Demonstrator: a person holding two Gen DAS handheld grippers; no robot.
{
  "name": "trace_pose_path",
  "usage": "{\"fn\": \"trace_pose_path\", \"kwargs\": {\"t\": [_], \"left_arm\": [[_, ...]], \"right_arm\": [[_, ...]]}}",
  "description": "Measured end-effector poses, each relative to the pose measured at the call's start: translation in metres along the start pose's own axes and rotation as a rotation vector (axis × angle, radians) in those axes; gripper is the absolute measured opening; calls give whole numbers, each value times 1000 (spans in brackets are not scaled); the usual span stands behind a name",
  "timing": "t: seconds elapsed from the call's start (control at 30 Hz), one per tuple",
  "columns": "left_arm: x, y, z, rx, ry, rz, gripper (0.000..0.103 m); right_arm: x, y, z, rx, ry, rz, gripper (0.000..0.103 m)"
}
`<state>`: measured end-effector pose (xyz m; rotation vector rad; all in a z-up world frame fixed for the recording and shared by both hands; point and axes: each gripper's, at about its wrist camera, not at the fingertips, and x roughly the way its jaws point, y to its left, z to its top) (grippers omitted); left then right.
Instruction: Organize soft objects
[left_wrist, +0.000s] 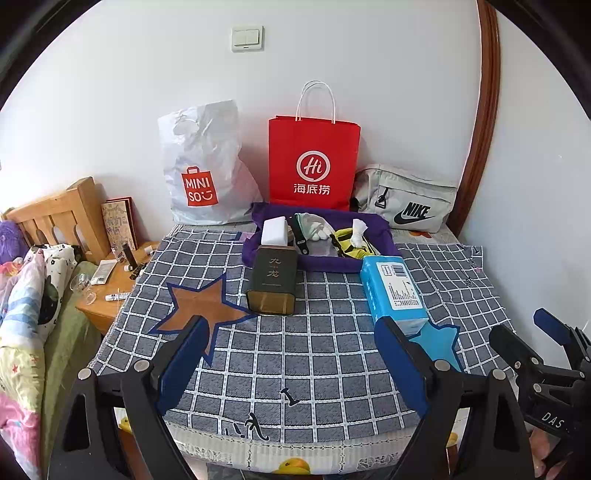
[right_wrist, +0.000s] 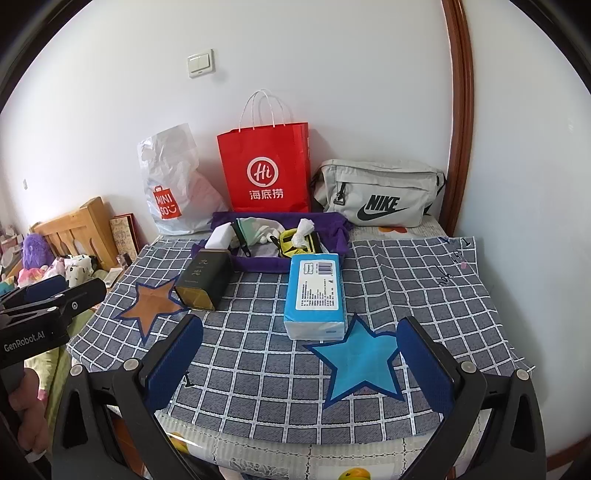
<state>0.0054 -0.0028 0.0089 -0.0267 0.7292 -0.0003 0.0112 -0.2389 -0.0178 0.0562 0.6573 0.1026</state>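
Observation:
A blue tissue pack (left_wrist: 393, 291) (right_wrist: 316, 295) lies on the checked cloth (left_wrist: 314, 369) (right_wrist: 406, 295) in front of a purple fabric tray (left_wrist: 317, 260) (right_wrist: 258, 264). The tray holds a white sponge block (left_wrist: 274, 230) (right_wrist: 218, 236), white gloves (left_wrist: 317, 227) and a yellow wipes pack (left_wrist: 351, 245) (right_wrist: 295, 240). A dark tin box (left_wrist: 273, 282) (right_wrist: 203, 278) lies at the tray's front left. My left gripper (left_wrist: 295, 354) is open and empty above the cloth's near part. My right gripper (right_wrist: 301, 354) is open and empty above the blue star (right_wrist: 360, 362).
A white Miniso bag (left_wrist: 201, 173) (right_wrist: 170, 192), a red paper bag (left_wrist: 314, 162) (right_wrist: 266, 170) and a grey Nike pouch (left_wrist: 406, 199) (right_wrist: 376, 192) stand against the wall. A wooden bedside table (left_wrist: 110, 280) with small items and a bed (left_wrist: 22, 295) lie to the left.

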Motion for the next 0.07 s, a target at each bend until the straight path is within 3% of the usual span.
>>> {"fn": "trace_pose_path", "kwargs": {"t": [0.07], "left_arm": [[1, -1, 1, 4, 1, 2, 91]], "right_arm": [[1, 0, 0, -4, 1, 2, 103]]}}
